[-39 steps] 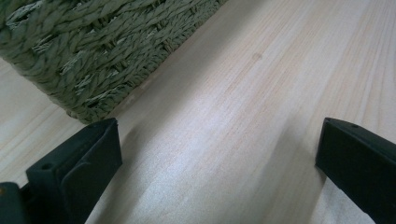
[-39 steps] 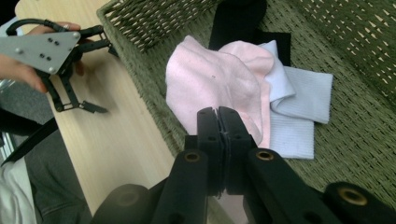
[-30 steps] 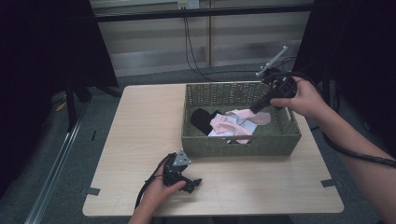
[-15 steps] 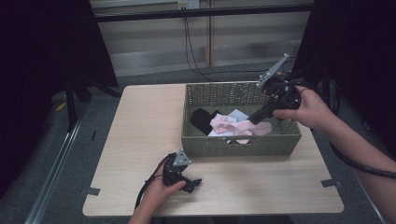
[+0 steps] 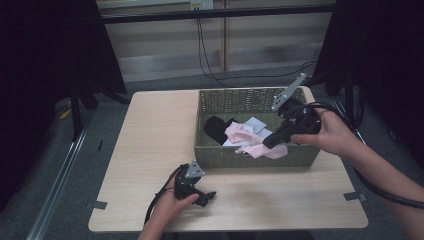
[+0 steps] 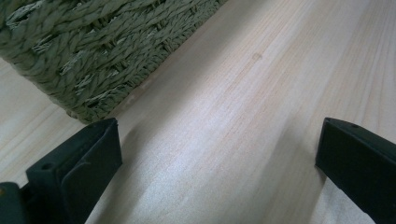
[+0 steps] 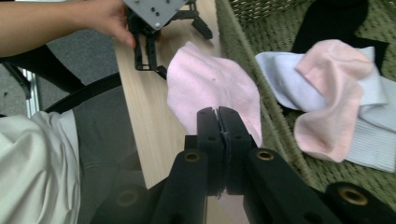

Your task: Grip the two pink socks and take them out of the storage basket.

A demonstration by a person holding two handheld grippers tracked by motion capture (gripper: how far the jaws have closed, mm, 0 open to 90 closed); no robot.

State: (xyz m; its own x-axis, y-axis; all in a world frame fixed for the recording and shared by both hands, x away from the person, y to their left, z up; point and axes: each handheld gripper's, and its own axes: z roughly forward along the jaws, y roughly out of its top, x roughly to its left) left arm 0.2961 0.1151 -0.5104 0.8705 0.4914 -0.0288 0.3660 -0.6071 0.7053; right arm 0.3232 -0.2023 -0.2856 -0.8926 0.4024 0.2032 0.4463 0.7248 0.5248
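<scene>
Since the earlier pictures the right gripper (image 5: 274, 140) has come forward from the far right corner of the woven basket (image 5: 257, 157) and down to its near wall, and a pink sock (image 7: 212, 88) that lay inside now hangs from it. In the right gripper view its fingers (image 7: 208, 123) are pressed together on that sock, which spreads out ahead of the fingertips and drapes across the basket's rim, part over the wood and part over the weave. To one side of the fingers, inside the basket, lie a second pink sock (image 7: 334, 100) on top of pale white socks (image 7: 369, 126), with a black sock (image 7: 334, 21) beyond them. To the other side, past the sock's edge, the person's other hand (image 7: 100, 18) holds the left gripper (image 7: 154, 28) on the surface (image 7: 140, 126).

From the high view the left gripper (image 5: 200, 192) has stayed where it was, low on the surface near the front edge, just short of the basket's near left corner. In the left gripper view its fingers (image 6: 74, 165) stand wide apart with bare wood between them, and the basket's corner (image 6: 88, 51) sits ahead of them, nearer the finger at the left of that view. The right hand (image 5: 332, 135) grips its tool above the basket's right end.
</scene>
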